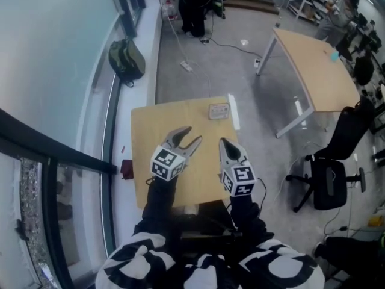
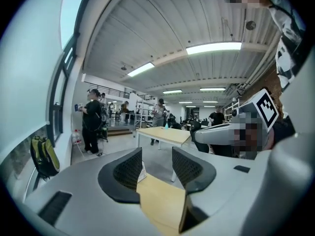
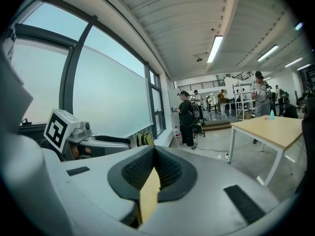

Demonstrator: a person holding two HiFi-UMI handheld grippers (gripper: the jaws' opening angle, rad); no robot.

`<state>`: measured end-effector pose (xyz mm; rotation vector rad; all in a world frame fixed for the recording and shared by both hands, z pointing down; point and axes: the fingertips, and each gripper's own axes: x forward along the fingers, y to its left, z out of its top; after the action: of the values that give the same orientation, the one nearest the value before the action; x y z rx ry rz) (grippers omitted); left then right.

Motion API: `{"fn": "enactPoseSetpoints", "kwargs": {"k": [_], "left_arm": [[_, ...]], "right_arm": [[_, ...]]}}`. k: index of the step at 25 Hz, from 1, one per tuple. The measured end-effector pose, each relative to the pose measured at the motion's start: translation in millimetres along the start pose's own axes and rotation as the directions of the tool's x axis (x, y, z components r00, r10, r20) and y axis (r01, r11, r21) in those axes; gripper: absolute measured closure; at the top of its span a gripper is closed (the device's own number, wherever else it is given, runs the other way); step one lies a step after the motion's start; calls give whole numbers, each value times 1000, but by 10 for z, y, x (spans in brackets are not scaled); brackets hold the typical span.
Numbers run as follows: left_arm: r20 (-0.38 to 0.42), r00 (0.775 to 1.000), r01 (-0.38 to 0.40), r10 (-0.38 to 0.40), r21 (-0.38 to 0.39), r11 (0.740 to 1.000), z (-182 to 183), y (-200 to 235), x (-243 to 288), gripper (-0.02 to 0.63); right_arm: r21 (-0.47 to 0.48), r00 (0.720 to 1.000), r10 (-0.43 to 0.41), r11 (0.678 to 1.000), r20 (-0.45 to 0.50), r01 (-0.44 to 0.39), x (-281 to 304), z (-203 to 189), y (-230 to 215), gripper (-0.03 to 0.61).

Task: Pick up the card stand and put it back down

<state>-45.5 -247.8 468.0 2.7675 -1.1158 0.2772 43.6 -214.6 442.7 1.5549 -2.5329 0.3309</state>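
Note:
The card stand (image 1: 219,111) is a small flat holder with a printed card, lying near the far edge of the small wooden table (image 1: 157,126). A white strip (image 1: 234,112) lies just right of it. My left gripper (image 1: 194,134) hovers over the table's middle, short of the stand, jaws open and empty. In the left gripper view the left gripper (image 2: 156,168) shows a clear gap, with a white card corner (image 2: 142,173) far beyond it. My right gripper (image 1: 225,144) hangs beside it, shut with nothing held. The right gripper (image 3: 155,167) pads meet over a sliver of table (image 3: 149,196).
A larger wooden table (image 1: 319,71) stands to the right, with a black office chair (image 1: 331,179) nearer. A green backpack (image 1: 126,59) leans by the window wall at left. A small red object (image 1: 127,168) lies on the floor left of the table. People stand far back.

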Motion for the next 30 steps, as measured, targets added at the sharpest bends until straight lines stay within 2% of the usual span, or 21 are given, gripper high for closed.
{"fn": "enactPoseSetpoints", "kwargs": {"k": [4,8,12,15,20,24,30], "left_arm": [[90,993,-73,75,-22,997,203,-56,-282,456],[181,968,-169,176,-53,984,391,-36,-560,541],[236,941,-239,242,-43,970,558,-80,-790,603],[248,929,-271,275,-51,961,583,-88,-916,604],[240,926,-285,290,-60,957,516,-97,-984,604],[227,926,-302,302,-37,953,512,-116,-1017,604],[228,927,-297,299,-42,954,473,-130,-1037,604]], "right_arm": [[-26,999,7,1000,34,-6,-73,101,164,557],[-36,996,24,999,91,-21,-87,238,372,557],[-30,987,-23,999,158,28,-166,412,476,557],[-68,984,-28,997,179,40,-188,494,596,557],[-121,986,-39,991,161,58,-188,451,743,558],[-108,986,-37,993,161,55,-231,463,821,558],[-99,988,-47,993,147,62,-274,409,846,558]]}}
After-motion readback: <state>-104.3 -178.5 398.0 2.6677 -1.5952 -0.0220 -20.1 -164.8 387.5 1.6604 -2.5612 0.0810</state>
